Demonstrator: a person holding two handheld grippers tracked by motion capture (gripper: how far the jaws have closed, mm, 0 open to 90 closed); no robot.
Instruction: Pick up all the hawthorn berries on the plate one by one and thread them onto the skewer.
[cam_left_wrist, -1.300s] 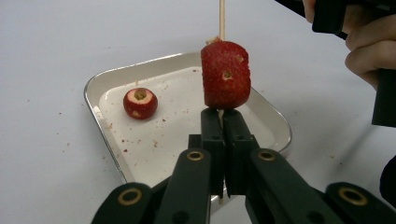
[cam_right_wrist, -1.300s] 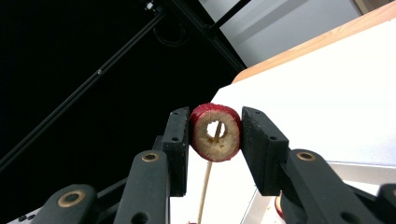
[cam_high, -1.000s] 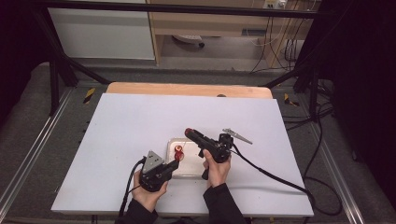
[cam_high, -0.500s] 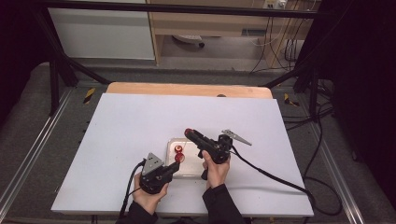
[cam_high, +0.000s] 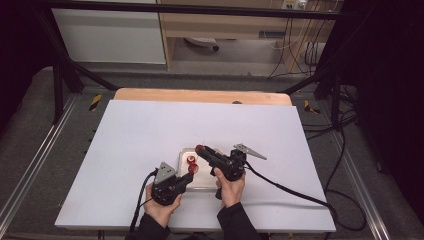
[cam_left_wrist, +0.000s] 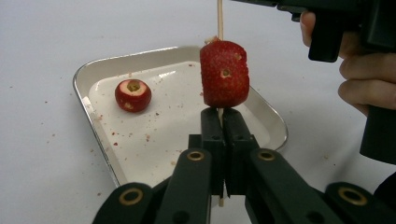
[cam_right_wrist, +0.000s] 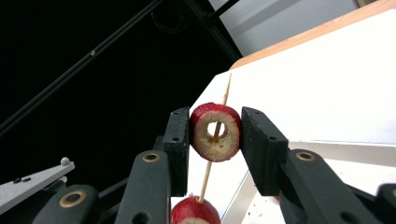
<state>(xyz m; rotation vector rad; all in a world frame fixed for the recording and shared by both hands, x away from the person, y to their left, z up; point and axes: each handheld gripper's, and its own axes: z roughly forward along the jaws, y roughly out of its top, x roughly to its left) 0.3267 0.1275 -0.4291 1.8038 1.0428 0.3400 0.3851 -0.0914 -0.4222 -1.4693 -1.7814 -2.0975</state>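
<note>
Standing over the white desk (cam_high: 150, 140), I see the person working close to the near edge, a hand-held gripper in each hand. The left hand-held gripper (cam_left_wrist: 219, 122) has its jaws pressed fully together on the lower end of a thin wooden skewer (cam_left_wrist: 219, 18), holding it upright. A red strawberry piece (cam_left_wrist: 224, 73) is threaded on the skewer and sits just above the tips of those jaws.

The right hand-held gripper (cam_right_wrist: 215, 135) comes in from the other side, its jaws partly closed and pressing on both sides of a second piece, a strawberry ring (cam_right_wrist: 215, 132) with a hollowed pale centre. In the right gripper view the skewer passes through the hole of this ring, its pointed tip standing clear above it, with the first piece further down the stick. From the high view the ring shows as a small red spot (cam_high: 200, 148) at the tip of the right hand-held gripper, over the tray's far edge.

Below them, a shallow metal tray (cam_left_wrist: 88, 79) lies on the desk, speckled with red crumbs. One more cored strawberry piece (cam_left_wrist: 133, 94) rests in the tray, well apart from the skewer. The person's right hand (cam_left_wrist: 369, 84) shows at the edge of the left gripper view.
</note>
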